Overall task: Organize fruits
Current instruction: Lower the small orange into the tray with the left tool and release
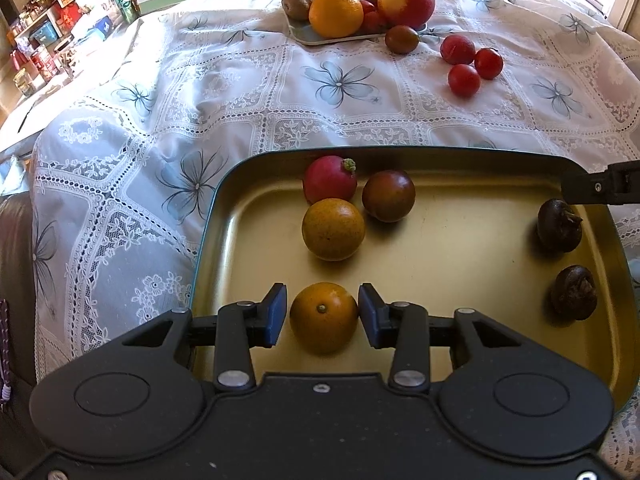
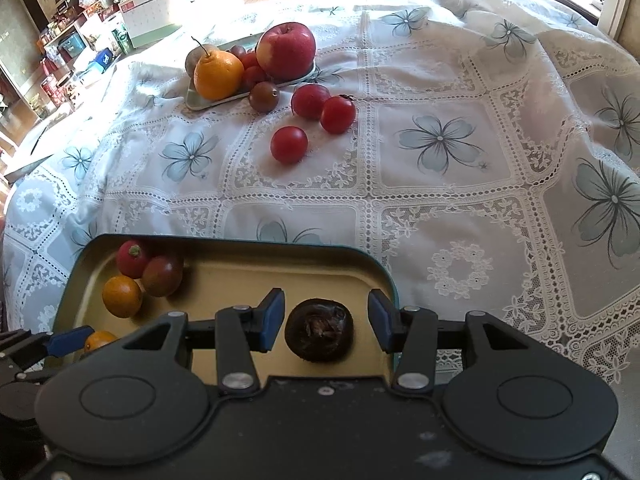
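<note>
left gripper: blue pads straddle a smooth round orange in the gold metal tray, slight gaps, no squeeze. right gripper: jaws wider, rough dark water chestnut sits loose between them at tray's right edge. lace tablecloth underneath.

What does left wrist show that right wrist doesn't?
Left wrist only: the left tool seen head-on, straddling a small orange with slim gaps at both pads, and two dark brown fruits at the gold tray's right side.

Right wrist only: the right tool straddling one dark brown fruit, pads clear of it, and more bare tablecloth to the right.

Both: the gold tray, a second orange, the far plate holding an apple, and three red tomatoes on the cloth.
</note>
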### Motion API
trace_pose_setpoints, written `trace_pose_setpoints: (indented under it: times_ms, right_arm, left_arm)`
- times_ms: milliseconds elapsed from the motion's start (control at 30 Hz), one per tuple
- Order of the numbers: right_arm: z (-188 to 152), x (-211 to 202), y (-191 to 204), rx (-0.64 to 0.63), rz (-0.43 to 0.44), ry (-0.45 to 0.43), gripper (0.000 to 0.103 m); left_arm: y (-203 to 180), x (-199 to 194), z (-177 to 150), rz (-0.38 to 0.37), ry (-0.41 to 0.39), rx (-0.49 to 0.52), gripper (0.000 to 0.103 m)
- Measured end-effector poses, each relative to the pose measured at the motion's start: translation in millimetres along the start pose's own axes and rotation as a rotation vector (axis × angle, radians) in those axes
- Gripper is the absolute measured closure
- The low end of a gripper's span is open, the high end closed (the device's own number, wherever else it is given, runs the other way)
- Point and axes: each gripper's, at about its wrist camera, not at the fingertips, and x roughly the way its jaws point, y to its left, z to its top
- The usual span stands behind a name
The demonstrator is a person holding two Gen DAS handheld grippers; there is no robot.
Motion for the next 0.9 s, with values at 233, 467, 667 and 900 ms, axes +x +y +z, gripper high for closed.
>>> trace_pose_setpoints:
  times_ms: [233, 467, 667, 900]
  right_arm:
    - [0, 3, -1, -0.002, -0.012, 0.007, 0.054]
    - [0, 7, -1, -0.005, -0.018, 0.013, 0.054]
    - [3, 2, -7, 0.026, -0.004, -0.012, 0.054]
    - [17, 4, -18, 0.117, -0.02, -0.003, 0.054]
  left_arm:
    - [1, -1, 0, -0.012, 0.001, -0.009, 0.054]
    - [1, -3, -1, -0.024, -0.003, -0.015, 0.054]
    - [4, -15, 10, -0.08, -0.037, -0.01, 0.054]
    - [14, -12, 64, -0.108, -0.077, -0.001, 0.054]
